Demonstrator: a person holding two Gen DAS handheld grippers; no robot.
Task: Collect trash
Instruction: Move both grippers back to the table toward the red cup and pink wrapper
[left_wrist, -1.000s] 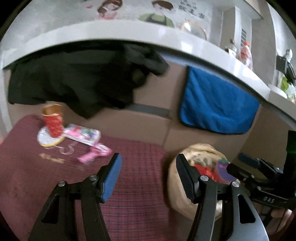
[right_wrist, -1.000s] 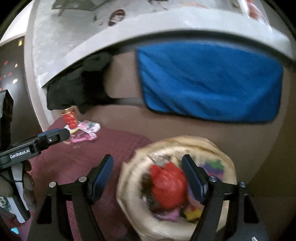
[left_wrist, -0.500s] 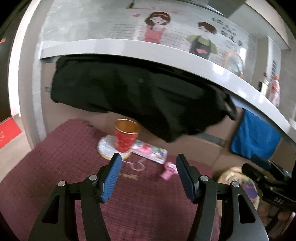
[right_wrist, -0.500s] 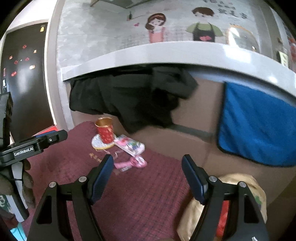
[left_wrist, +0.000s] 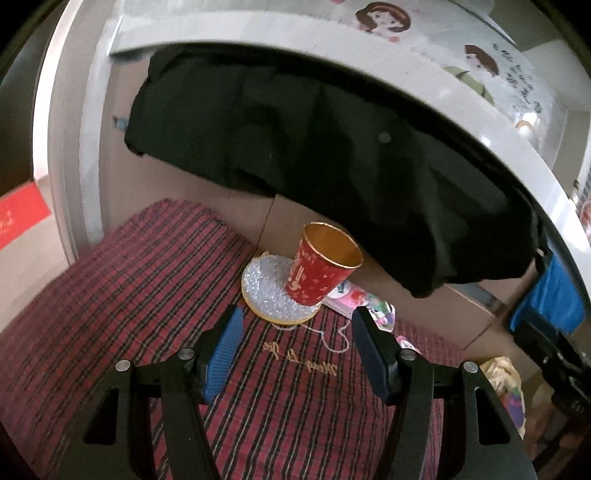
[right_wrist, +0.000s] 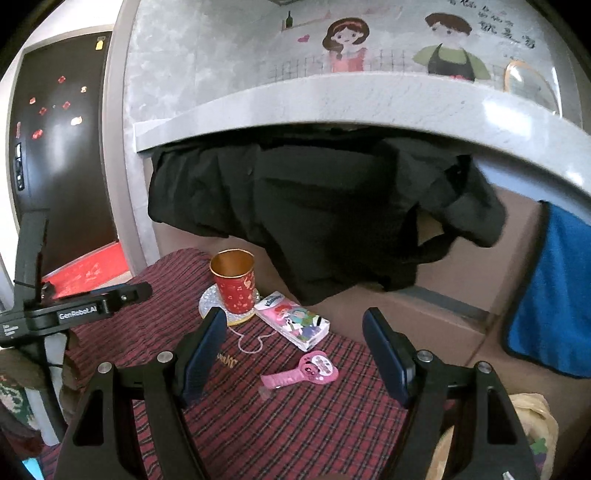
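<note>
Both grippers over plaid cloth (left_wrist: 122, 295), empty.
L gripper (left_wrist: 295, 332) jaws wide, aimed at red cup (left_wrist: 321, 269); R gripper (right_wrist: 293, 339) jaws wide, above pink wrapper (right_wrist: 301, 371).

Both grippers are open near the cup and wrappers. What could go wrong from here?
1. The cup stands on a glittery coaster; a careless grab may tip it or drag the coaster along.
2. The thin string by the coaster could snag the left gripper.
3. The flat pink tag may slip from the right gripper.
</note>
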